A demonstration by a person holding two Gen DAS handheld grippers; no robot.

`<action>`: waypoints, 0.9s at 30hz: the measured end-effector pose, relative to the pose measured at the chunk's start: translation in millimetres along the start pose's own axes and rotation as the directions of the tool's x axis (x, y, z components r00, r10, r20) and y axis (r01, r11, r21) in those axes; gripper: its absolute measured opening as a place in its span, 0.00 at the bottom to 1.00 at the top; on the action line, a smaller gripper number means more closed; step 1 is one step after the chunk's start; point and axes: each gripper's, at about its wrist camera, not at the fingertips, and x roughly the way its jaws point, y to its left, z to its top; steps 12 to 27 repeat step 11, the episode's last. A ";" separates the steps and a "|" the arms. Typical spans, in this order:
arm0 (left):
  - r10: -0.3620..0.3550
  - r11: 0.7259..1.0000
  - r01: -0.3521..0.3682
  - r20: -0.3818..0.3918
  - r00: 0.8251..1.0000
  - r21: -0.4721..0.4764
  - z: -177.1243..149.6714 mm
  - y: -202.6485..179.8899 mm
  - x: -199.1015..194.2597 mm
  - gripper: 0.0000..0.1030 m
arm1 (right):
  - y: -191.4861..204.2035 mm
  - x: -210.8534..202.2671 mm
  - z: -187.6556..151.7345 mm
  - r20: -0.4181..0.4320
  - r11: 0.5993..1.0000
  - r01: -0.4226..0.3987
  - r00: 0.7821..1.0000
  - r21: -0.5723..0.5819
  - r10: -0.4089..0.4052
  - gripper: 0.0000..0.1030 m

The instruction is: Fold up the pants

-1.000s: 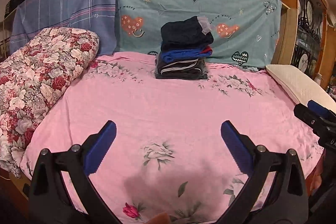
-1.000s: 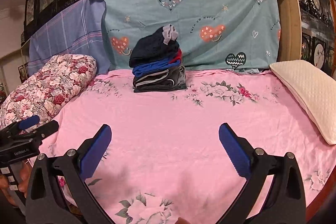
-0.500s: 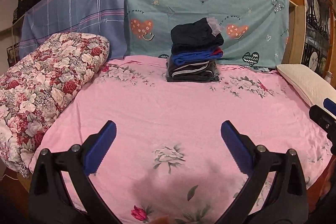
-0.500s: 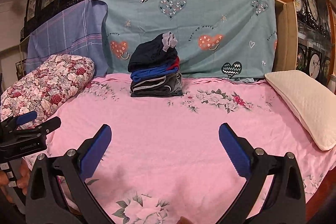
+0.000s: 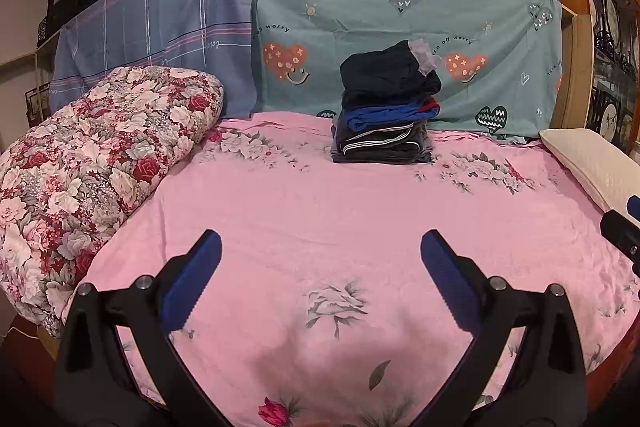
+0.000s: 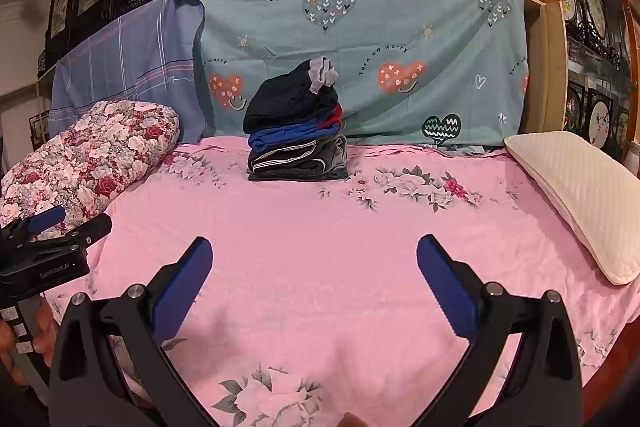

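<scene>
Hovering over the pink floral bedsheet (image 5: 320, 211), I am keeping the left gripper (image 5: 320, 267) and right gripper (image 6: 314, 273) spread wide and empty, since the folded pants stack (image 6: 296, 131) is resting well beyond them against the teal heart-print cloth (image 6: 400, 27).

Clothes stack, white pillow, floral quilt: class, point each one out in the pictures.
Clothes stack (image 6: 294, 135): right wrist view, on the blue middle layer.
White pillow (image 6: 580, 195): right wrist view, on its quilted top face.
Floral quilt (image 5: 100, 155): left wrist view, on its rounded upper side.
</scene>
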 end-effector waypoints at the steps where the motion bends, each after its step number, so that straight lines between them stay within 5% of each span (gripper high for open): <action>1: -0.007 1.000 0.007 -0.005 1.000 0.003 -0.1 -0.2 0.5 0.98 | 0.0 -0.2 -0.6 0.000 1.000 0.001 1.000 0.001 -0.001 0.99; 27: -0.027 0.999 0.028 -0.041 0.999 0.039 -3.7 -4.7 6.9 0.98 | -1.4 1.4 -4.6 -0.008 1.000 0.010 1.000 0.002 -0.010 0.99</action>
